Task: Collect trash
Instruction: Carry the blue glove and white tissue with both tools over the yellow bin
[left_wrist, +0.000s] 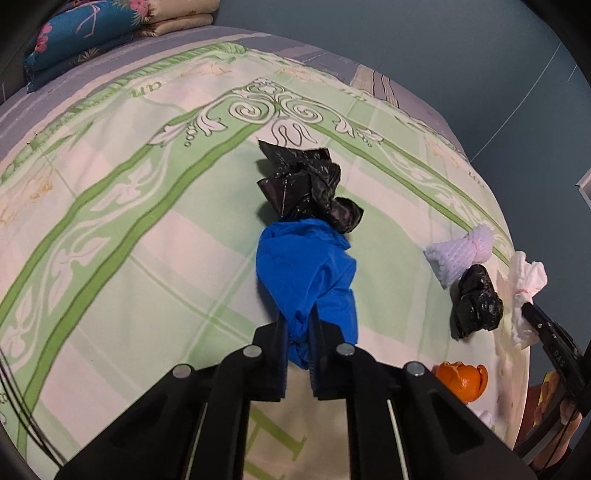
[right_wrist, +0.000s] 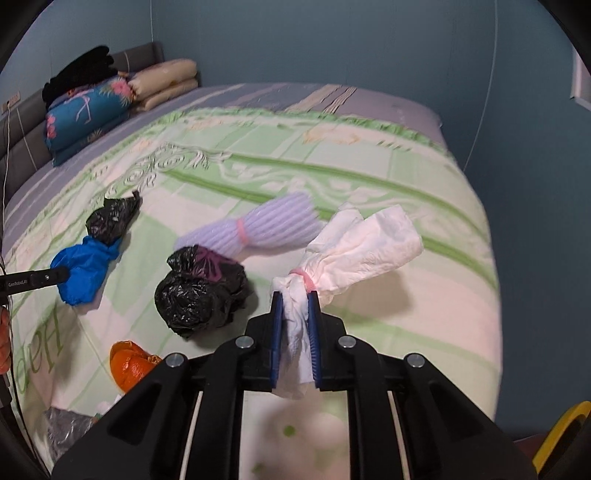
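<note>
My left gripper (left_wrist: 298, 325) is shut on a crumpled blue plastic bag (left_wrist: 310, 273) on the bed; it also shows in the right wrist view (right_wrist: 83, 266). A black bag (left_wrist: 303, 184) lies touching the blue one's far end. My right gripper (right_wrist: 295, 295) is shut on a white tissue bundle (right_wrist: 354, 247) tied with a pink band, held above the bed; it shows at the right of the left wrist view (left_wrist: 526, 284). Between them lie a black bag ball (right_wrist: 199, 295), a white foam net bundle (right_wrist: 266, 229) and an orange peel (right_wrist: 129, 363).
The bed has a green-patterned cover (left_wrist: 129, 221). Folded blankets and a blue floral pillow (right_wrist: 85, 114) sit at the headboard. Teal walls surround the bed. A grey bag (right_wrist: 66, 432) lies at the near left edge. A yellow object (right_wrist: 561, 435) is at lower right.
</note>
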